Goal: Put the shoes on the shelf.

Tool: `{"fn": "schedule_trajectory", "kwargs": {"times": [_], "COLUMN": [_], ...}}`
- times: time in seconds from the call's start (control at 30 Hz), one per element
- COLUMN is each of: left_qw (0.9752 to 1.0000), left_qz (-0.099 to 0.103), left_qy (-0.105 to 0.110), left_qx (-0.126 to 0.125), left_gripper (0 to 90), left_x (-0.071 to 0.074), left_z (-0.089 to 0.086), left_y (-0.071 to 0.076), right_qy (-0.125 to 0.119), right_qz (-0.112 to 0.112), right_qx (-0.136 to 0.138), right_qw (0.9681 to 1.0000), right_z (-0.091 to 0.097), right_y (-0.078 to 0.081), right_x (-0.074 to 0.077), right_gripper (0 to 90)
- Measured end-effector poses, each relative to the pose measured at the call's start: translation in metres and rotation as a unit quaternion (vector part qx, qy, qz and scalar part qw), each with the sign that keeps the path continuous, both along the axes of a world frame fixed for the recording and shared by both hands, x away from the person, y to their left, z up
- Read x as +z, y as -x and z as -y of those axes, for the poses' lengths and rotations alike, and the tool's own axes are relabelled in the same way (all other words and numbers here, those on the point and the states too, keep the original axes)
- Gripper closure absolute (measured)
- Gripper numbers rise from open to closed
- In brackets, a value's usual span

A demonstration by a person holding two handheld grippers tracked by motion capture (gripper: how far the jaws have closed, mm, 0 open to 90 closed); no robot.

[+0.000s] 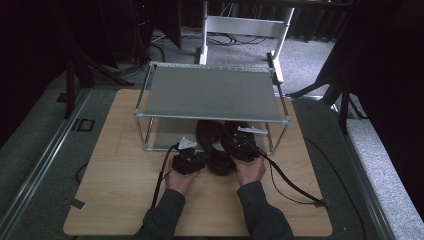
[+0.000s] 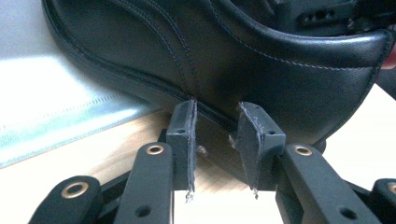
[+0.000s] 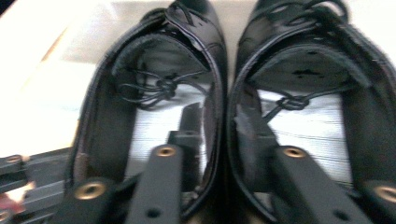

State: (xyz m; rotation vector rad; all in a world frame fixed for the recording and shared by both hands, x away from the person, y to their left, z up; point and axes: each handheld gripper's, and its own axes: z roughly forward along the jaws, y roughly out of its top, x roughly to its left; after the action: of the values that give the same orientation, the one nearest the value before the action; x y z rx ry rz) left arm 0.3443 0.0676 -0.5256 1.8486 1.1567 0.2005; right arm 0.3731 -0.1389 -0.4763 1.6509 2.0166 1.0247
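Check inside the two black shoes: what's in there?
Right gripper straddles the touching inner walls: one jaw inside the left shoe, one inside the right shoe. Loose laces and pale insoles show in both. The toe ends are hidden under the tongues.

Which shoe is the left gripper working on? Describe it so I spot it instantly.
Find the metal shelf rack on the wooden table. A pair of black leather shoes sits at its front edge. It is the left shoe, its outer side facing the left gripper.
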Motion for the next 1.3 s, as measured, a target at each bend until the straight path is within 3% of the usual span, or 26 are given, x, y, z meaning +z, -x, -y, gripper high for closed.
{"fn": "schedule_trajectory", "kwargs": {"times": [0.03,0.1,0.23,0.33,0.5,0.63,0.73,0.83,0.97,1.03,1.2,1.3], "left_qw": [1.0000,0.9999,0.9999,0.9999,0.9999,0.9992,0.9987,0.9987,0.9981,0.9981,0.9982,0.9976], "left_qz": [-0.004,-0.012,-0.010,-0.007,0.005,0.024,0.035,0.029,0.022,0.017,0.010,0.007], "left_qy": [-0.004,-0.002,0.008,0.007,0.000,-0.021,-0.030,-0.034,-0.052,-0.057,-0.050,-0.062], "left_qx": [-0.001,-0.002,-0.003,-0.003,-0.014,-0.022,-0.020,-0.022,-0.023,-0.016,-0.031,-0.030], "left_gripper": [67.0,65.4,62.8,59.1,48.9,37.5,27.4,18.3,14.8,14.6,15.3,16.6], "left_x": [-0.002,-0.006,-0.007,-0.005,0.001,0.003,0.004,0.003,-0.001,-0.003,-0.005,-0.003], "left_z": [0.000,-0.001,0.000,-0.001,0.000,0.006,0.014,0.023,0.034,0.038,0.043,0.044], "left_y": [0.001,0.001,0.001,0.002,0.013,0.026,0.031,0.030,0.027,0.024,0.020,0.018], "right_qy": [-0.020,-0.043,-0.035,-0.039,-0.027,-0.003,0.003,-0.008,0.000,0.007,-0.012,-0.015], "right_qz": [-0.007,-0.017,-0.020,0.010,0.076,0.091,0.081,0.053,0.035,0.035,0.028,0.024], "right_qx": [0.013,0.027,0.047,0.058,0.090,0.093,0.090,0.102,0.120,0.122,0.132,0.134], "right_qw": [0.9997,0.9986,0.9981,0.9975,0.9927,0.9915,0.9926,0.9933,0.9922,0.9919,0.9908,0.9906], "right_z": [0.004,0.011,0.016,0.021,0.041,0.065,0.081,0.092,0.091,0.089,0.086,0.082], "right_y": [0.000,0.002,0.008,0.017,0.041,0.055,0.058,0.057,0.050,0.047,0.041,0.042], "right_x": [-0.001,-0.002,0.000,0.010,0.030,0.025,0.009,-0.014,-0.038,-0.046,-0.047,-0.045], "right_gripper": [60.9,54.5,47.4,43.8,39.2,35.7,33.2,30.5,28.1,28.0,28.4,29.6]}}
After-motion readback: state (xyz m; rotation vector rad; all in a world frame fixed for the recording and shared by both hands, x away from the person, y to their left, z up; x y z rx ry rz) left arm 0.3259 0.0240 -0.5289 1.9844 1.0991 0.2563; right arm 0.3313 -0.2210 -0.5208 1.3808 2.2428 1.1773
